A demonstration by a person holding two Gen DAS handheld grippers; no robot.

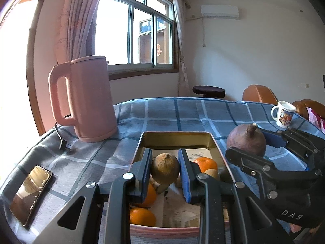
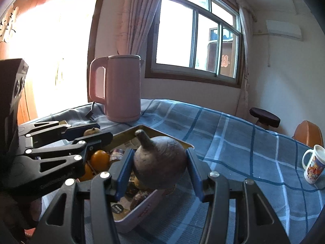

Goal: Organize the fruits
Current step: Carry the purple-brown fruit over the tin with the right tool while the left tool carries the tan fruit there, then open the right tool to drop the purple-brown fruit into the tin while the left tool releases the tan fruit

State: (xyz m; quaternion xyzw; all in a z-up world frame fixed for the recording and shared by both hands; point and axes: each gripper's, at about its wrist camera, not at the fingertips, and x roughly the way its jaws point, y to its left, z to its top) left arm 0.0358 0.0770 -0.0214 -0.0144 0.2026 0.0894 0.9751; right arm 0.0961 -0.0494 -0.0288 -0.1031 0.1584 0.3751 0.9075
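Observation:
My left gripper (image 1: 165, 169) is shut on a small brown fruit (image 1: 165, 167) and holds it above an open rectangular tin (image 1: 174, 135) on the checked tablecloth. Inside the tin lie several oranges (image 1: 205, 163), another at the near end (image 1: 142, 216), and paper lining. My right gripper (image 2: 160, 168) is shut on a large purple-brown round fruit with a thick stem (image 2: 160, 162), held over the tin's right rim (image 2: 142, 209). In the left wrist view that gripper (image 1: 256, 142) and its fruit (image 1: 246, 140) hang just right of the tin. The left gripper (image 2: 95, 131) shows at left in the right wrist view.
A pink kettle (image 1: 85, 99) with its cord and plug (image 1: 63, 142) stands behind the tin at left. A phone (image 1: 30, 195) lies near the left table edge. A printed white mug (image 1: 284, 117) sits at far right. A stool (image 1: 209, 91) and brown chairs stand beyond the table.

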